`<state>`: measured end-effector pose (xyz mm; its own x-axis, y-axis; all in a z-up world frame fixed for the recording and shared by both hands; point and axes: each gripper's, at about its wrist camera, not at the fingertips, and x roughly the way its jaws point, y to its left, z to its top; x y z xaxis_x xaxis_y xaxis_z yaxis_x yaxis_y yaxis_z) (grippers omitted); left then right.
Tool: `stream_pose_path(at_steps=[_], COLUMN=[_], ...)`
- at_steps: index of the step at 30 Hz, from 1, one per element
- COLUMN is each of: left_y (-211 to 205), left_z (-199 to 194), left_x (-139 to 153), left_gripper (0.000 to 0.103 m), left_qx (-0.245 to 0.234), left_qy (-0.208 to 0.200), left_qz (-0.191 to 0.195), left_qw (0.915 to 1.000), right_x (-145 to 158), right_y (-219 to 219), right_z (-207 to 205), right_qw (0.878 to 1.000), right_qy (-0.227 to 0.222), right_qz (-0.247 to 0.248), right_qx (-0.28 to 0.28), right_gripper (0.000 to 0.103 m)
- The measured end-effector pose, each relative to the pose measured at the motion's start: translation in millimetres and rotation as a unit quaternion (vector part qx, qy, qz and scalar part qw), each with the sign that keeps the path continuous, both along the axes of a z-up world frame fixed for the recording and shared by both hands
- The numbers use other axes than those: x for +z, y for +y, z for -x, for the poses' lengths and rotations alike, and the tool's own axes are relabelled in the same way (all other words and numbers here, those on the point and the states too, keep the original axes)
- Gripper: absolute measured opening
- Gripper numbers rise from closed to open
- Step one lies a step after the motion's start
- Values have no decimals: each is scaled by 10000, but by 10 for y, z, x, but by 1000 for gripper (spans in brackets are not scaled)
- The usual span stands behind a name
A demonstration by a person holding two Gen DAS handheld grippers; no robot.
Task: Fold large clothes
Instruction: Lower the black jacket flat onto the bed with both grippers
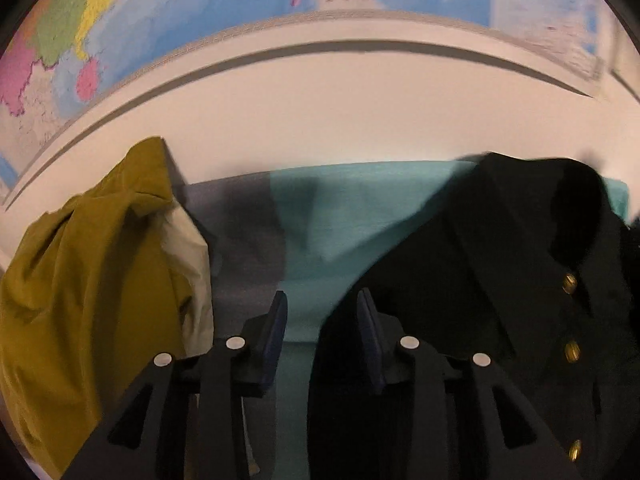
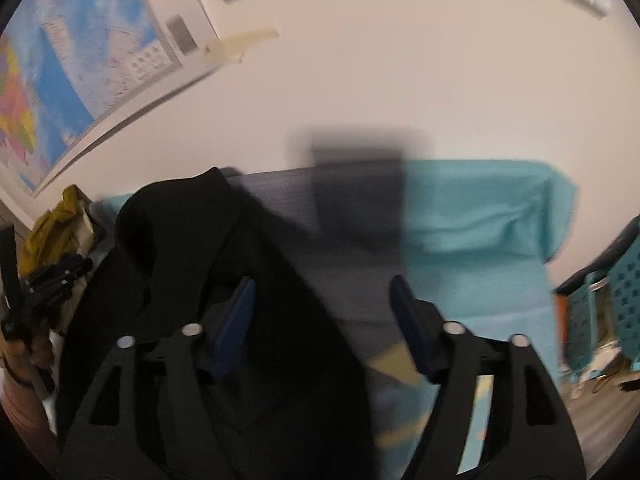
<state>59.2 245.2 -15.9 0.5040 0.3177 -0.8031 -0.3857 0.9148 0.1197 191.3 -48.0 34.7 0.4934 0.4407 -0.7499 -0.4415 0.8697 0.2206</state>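
A black coat (image 1: 500,280) with gold buttons (image 1: 569,283) lies spread on the teal sheet (image 1: 360,208), filling the right of the left wrist view. My left gripper (image 1: 322,308) hovers at its left edge, jaws apart, with only the sheet and the coat's hem below the gap. In the right wrist view the same coat (image 2: 200,248) covers the left half. My right gripper (image 2: 322,292) stands wide open over it: the left pad is above the coat, the right pad above grey and teal cloth. Neither gripper's pads press on anything.
A mustard garment (image 1: 88,280) with a pale lining is heaped at the left, also seen as the mustard garment (image 2: 60,220). A wall map (image 1: 160,8) hangs behind. A teal perforated basket (image 2: 624,280) stands at the right. The other gripper (image 2: 52,276) and a hand (image 2: 28,356) show at far left.
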Motion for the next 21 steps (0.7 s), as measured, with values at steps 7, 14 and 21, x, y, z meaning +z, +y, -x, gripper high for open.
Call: stream_pose_path(at_steps=[7,14,21], left_y=[-244,-296,-375], left_z=[720,1531,1934], left_x=[235,53,-114], left_gripper=[56,64,69], left_qx=[-994,-1422,-1523], left_qy=[-492,-438,-370], left_qz=[-63,156,735], left_qw=[9938,9887,9849], right_x=[27,-465,-543], right_y=[-559,-1287,-1322], right_z=[870,1536,1722], right_qw=[9979,9974,9953], right_qy=[-181,585,572], right_qz=[161,-118,-492], right_qx=[597,408,610], right_gripper=[86,81,6])
